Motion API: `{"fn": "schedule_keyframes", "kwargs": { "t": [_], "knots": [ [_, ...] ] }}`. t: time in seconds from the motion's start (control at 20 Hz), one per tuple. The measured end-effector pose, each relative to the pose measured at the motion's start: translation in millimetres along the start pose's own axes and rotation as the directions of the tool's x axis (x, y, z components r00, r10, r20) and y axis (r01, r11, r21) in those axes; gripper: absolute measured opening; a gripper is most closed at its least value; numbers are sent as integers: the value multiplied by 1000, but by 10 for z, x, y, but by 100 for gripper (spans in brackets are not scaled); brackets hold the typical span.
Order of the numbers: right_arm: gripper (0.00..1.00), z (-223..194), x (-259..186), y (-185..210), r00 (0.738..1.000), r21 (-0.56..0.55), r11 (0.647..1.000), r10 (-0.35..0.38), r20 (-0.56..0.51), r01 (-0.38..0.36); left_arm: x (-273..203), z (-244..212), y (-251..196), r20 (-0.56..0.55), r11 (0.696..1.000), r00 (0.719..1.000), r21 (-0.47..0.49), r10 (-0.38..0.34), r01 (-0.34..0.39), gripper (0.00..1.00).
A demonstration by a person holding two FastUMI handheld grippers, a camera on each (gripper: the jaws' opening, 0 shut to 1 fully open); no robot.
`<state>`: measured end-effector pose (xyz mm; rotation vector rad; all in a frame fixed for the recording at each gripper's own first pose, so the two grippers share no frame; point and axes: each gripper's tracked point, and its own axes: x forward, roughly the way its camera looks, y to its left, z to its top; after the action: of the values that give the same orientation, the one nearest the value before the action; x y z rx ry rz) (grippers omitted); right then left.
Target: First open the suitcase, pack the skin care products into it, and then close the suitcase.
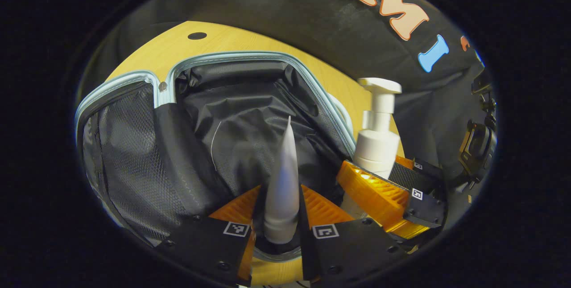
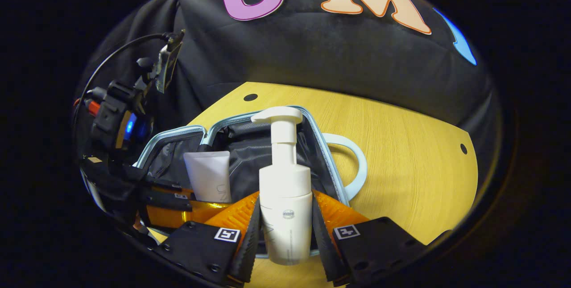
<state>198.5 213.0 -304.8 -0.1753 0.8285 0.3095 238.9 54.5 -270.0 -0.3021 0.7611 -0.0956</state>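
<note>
Tube [image 1: 282, 181] clamped between left gripper [image 1: 280, 216] fingers, over suitcase [image 1: 250, 114]

The suitcase [image 1: 250, 114] lies open on the yellow wooden tabletop [image 2: 401, 154]; it has a pale blue rim, a black fabric lining and a black mesh pocket [image 1: 125, 154] in one half. A white tube [image 1: 283, 181] stands upright over the open case, its flat sealed end on top. A white pump bottle [image 2: 285, 203] stands upright just beside the case's pale blue handle [image 2: 352, 163].
</note>
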Motion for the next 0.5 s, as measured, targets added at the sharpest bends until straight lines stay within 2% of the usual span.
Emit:
{"fn": "schedule_keyframes", "kwargs": {
  "t": [0.05, 0.1, 0.15, 0.25, 0.3, 0.45, 0.5],
  "knots": [
    [59, -31, 69, 14, 1000, 1, 1000, 1, -14, -1, 5, 10, 16, 4, 1000, 1000, -2, 12, -12, 46],
    [59, -68, 155, 16, 1000, 2, 1000, -1, -28, 1, -9, 22, -1, 8, 1000, 1000, -12, 13, -13, 44],
    [59, -114, 219, 16, 999, 2, 1000, -6, -48, 6, -35, 38, -45, 20, 1000, 1000, -29, 10, -9, 49],
    [62, -170, 341, -49, 997, -8, 1000, -25, -71, 25, -60, 97, -13, 44, 999, 999, -36, 28, -27, 63],
    [60, -217, 368, -71, 996, -10, 1000, -30, -85, 29, -118, 99, 9, 49, 998, 998, -46, 37, -35, 68],
    [59, -273, 454, -87, 994, -7, 999, -34, -106, 34, -338, 174, 39, 88, 997, 995, -62, 49, -43, 70],
    [62, -293, 491, -100, 993, -10, 999, -37, -112, 37, -443, 221, 34, 114, 997, 993, -70, 43, -36, 77]
  ]
}}
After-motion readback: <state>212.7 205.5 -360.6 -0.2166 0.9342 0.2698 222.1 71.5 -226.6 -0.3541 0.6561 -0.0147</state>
